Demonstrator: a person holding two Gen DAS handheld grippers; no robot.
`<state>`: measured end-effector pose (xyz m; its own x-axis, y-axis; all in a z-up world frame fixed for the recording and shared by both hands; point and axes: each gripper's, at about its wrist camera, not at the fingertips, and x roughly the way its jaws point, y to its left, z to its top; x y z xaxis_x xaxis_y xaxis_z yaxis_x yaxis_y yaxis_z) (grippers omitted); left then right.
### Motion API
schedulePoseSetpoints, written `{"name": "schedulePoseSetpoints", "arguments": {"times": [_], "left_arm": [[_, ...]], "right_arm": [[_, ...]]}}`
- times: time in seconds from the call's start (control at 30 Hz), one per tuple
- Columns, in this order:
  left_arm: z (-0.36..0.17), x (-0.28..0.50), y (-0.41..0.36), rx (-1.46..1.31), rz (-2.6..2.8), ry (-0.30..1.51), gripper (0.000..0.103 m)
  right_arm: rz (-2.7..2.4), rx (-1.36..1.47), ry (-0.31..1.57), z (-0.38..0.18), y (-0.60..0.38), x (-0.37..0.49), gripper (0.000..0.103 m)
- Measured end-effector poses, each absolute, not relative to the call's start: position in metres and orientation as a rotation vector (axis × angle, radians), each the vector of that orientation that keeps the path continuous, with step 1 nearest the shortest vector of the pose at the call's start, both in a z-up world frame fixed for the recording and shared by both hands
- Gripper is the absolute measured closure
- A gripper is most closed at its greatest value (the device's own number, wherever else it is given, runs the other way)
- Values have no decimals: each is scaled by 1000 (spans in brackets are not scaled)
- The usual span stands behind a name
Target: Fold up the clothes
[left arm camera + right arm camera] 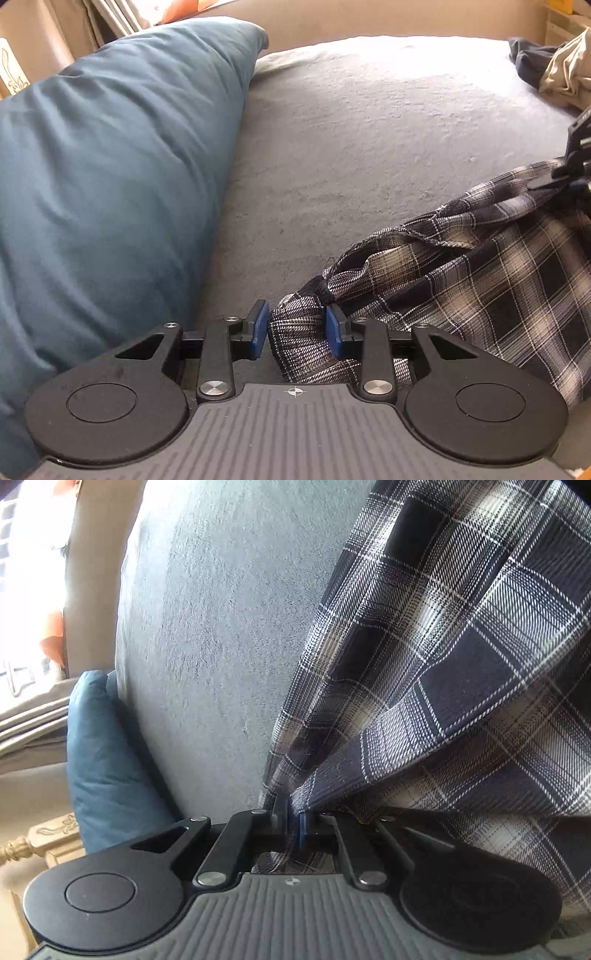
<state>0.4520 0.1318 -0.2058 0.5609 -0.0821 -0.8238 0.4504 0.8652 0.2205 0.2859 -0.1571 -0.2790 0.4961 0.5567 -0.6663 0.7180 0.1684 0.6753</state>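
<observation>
Left wrist: left gripper [296, 334] standing part-open, bunched shirt [461, 266] edge lying between pads, not pinched; rest trailing across bed [369, 129], beside pillow [110, 166].
Right wrist: right gripper [291, 827] clamping shirt [443, 646], cloth fanning out.
Advice: close left on single edge, then pull taut.

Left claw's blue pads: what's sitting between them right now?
A bunched fold of the plaid shirt sits between the left claw pads, which are spread and not yet pinching it. The left wrist view shows this.
</observation>
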Motion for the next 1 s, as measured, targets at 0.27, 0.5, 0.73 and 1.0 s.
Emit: {"name": "schedulePoseSetpoints", "arguments": {"times": [0.27, 0.5, 0.73, 1.0], "left_arm": [[-207, 456, 134, 428, -334, 942, 70], [-208, 459, 136, 437, -365, 954, 70], [-213, 467, 137, 434, -390, 991, 67], [-216, 475, 138, 451, -417, 1027, 60]], "right_arm": [[-75, 1736, 1199, -279, -177, 288, 44], [8, 1984, 1204, -289, -187, 278, 39], [-145, 2057, 1001, -308, -189, 267, 38], [-241, 2034, 660, -268, -221, 220, 38]]}}
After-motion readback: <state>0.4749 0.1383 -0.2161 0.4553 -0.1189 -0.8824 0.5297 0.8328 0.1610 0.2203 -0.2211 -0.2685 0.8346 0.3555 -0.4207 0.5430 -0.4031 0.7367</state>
